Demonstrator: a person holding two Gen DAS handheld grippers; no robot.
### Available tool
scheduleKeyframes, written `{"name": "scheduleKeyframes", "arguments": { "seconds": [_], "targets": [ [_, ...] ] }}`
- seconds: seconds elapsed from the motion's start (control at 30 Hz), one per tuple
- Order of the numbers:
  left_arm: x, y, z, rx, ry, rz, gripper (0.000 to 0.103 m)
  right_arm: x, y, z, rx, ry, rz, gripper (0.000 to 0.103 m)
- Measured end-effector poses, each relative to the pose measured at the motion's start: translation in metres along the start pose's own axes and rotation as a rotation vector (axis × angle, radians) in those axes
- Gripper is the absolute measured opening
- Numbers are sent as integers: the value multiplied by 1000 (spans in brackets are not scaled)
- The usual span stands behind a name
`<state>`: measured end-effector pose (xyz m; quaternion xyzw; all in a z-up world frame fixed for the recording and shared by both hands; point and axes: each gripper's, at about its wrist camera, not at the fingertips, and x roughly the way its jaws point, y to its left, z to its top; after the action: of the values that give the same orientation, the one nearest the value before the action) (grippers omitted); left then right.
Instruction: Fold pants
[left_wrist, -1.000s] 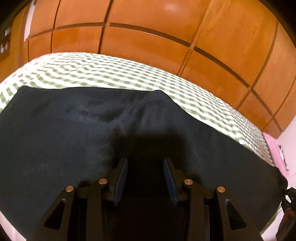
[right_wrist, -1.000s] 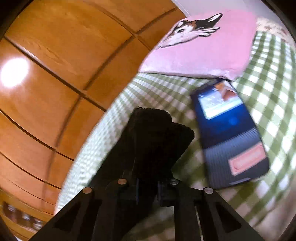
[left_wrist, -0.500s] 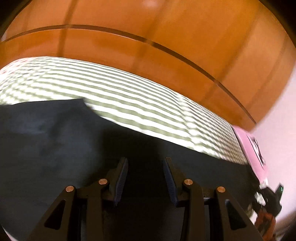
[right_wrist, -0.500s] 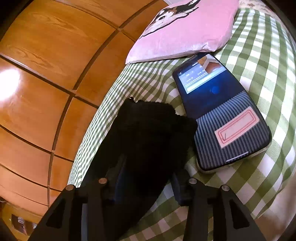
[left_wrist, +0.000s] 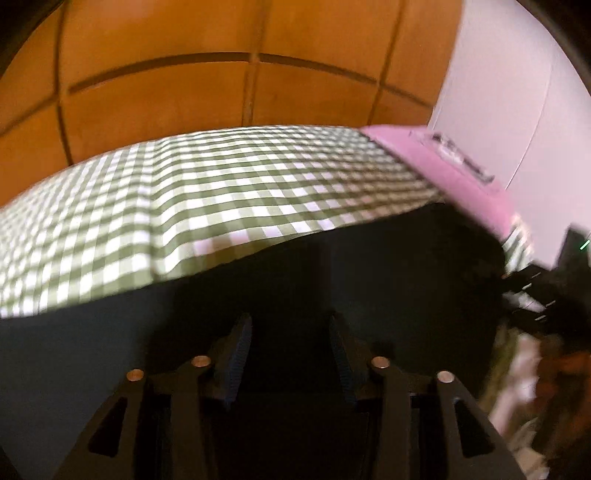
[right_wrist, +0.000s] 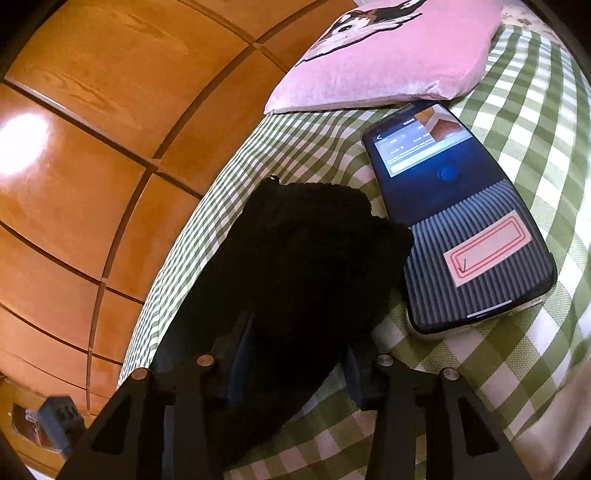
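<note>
Black pants lie flat on a green-and-white checked bedspread. My left gripper is open just above the dark cloth, with nothing between its fingers. In the right wrist view the ribbed leg cuff of the pants lies bunched on the bedspread. My right gripper is open, its fingers spread to either side of the cloth below the cuff. The right finger tip is partly hidden by the cloth. My right gripper also shows in the left wrist view, blurred, at the pants' far right end.
A smartphone with a lit screen lies just right of the cuff. A pink pillow with a dog picture sits beyond it, also in the left wrist view. Wooden wardrobe panels stand behind the bed.
My right gripper has opened and let go of the cuff, which now rests on the bed beside the phone. My left gripper has swung rightward along the pants, staying open.
</note>
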<state>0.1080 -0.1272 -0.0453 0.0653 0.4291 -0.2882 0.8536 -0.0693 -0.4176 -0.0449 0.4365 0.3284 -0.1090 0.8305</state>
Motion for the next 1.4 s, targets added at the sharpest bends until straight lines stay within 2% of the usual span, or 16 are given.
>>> {"name": "scheduleKeyframes", "arguments": {
  "seconds": [0.1,0.17,0.4,0.5,0.6,0.67,0.73,0.8,0.9,1.13,1.4],
  "targets": [
    [1,-8,-3,58,-18,44,52,1,1,-1,-15,-4,-6,45],
    [-4,-4,-7,49,-30,28,52,1,1,-1,-23,-4,-9,45],
    [-37,24,-30,-111,-71,-49,52,1,-2,0,-5,-7,5,45],
    [-49,38,-39,-140,-87,-25,52,1,-4,-1,1,-11,13,45],
    [-65,59,-48,-189,-119,35,52,1,-3,-2,-10,-21,13,44],
    [-72,73,-52,-229,-134,81,51,-1,-3,-3,-15,-32,1,40],
    [-78,91,-56,-280,-137,128,51,-2,-8,-4,9,-41,12,26],
    [-83,113,-63,-359,-135,159,51,-3,-15,-2,53,-40,53,21],
    [-93,137,-73,-455,-149,165,51,-4,-12,0,55,-34,63,17],
    [-126,177,-96,-600,-221,213,51,-24,23,8,-26,-88,68,16],
    [-153,217,-126,-725,-272,280,51,-57,103,5,-198,-172,105,16]
  ]
}}
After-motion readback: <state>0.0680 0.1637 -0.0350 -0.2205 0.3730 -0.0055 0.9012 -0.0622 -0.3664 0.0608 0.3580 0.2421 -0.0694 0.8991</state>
